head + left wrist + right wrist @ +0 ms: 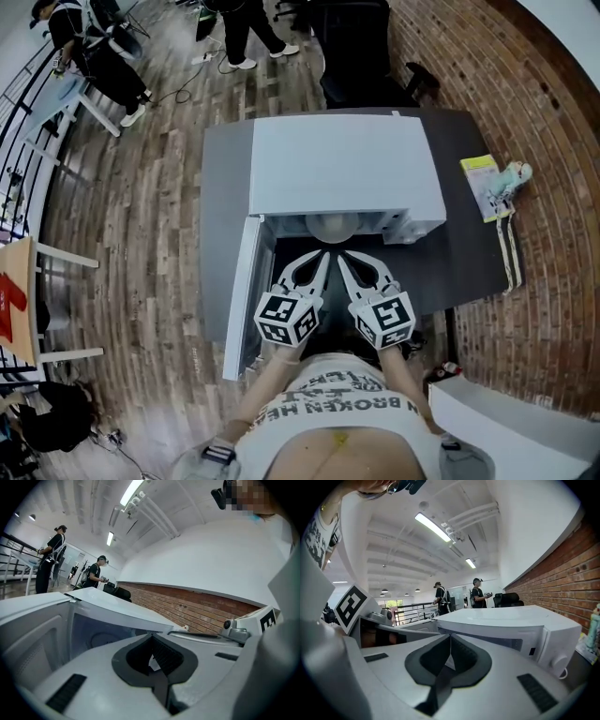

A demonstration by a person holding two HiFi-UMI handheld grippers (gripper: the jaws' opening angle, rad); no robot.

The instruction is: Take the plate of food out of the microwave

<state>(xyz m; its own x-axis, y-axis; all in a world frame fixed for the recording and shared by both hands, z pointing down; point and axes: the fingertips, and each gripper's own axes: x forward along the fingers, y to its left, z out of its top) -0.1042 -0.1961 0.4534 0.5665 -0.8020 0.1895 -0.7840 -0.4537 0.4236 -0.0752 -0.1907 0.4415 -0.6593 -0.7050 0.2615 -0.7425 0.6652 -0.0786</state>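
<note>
A white microwave (342,169) stands on a dark table (469,253), its door (242,291) swung open to the left. In its opening the rounded pale edge of the plate (333,225) shows; the food on it is hidden. My left gripper (323,255) and right gripper (341,257) are side by side in front of the opening, tips just short of the plate. Both are shut with nothing between the jaws. The left gripper (151,637) looks into the microwave cavity (93,634). The right gripper (450,637) faces the microwave's front panel (525,641).
A yellow book (483,183) and a small bottle (512,176) lie at the table's right end. A black chair (352,47) stands behind the table. People work in the background. A white surface (506,412) sits at the lower right.
</note>
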